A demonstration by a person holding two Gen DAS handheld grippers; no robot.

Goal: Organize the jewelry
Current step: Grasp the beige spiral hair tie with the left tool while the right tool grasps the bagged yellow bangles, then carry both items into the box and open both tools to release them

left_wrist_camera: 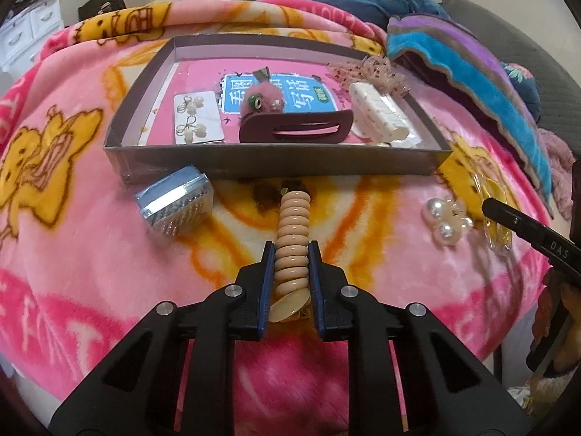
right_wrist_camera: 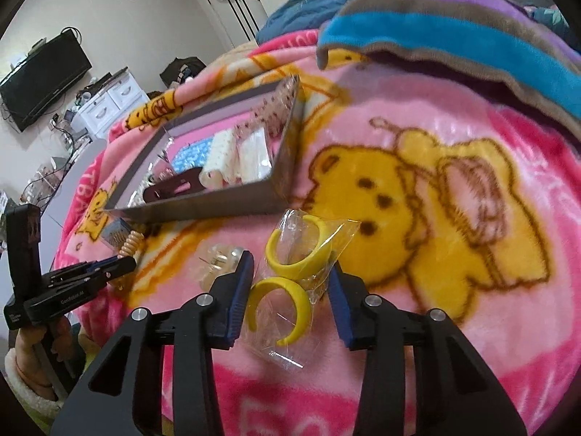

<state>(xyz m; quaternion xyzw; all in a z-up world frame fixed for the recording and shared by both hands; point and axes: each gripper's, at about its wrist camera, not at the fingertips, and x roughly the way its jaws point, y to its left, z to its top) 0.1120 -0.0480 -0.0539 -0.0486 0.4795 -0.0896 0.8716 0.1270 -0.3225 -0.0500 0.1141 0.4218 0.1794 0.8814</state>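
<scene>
Several pieces already sit in the tray (left_wrist_camera: 276, 167) ahead of us. Our left tool (left_wrist_camera: 290, 250) clenches the beige spiral hair tie (left_wrist_camera: 292, 232); our right tool (right_wrist_camera: 292, 272) straddles the bagged yellow hoops (right_wrist_camera: 290, 276), apparently not yet pinched.

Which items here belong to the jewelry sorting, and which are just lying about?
Job:
- beige spiral hair tie, in left gripper
- bagged yellow hoop earrings, between right gripper pads
- pearl earrings
- grey cardboard tray

Bystanders:
- striped fleece blanket
- wall-mounted television
</scene>
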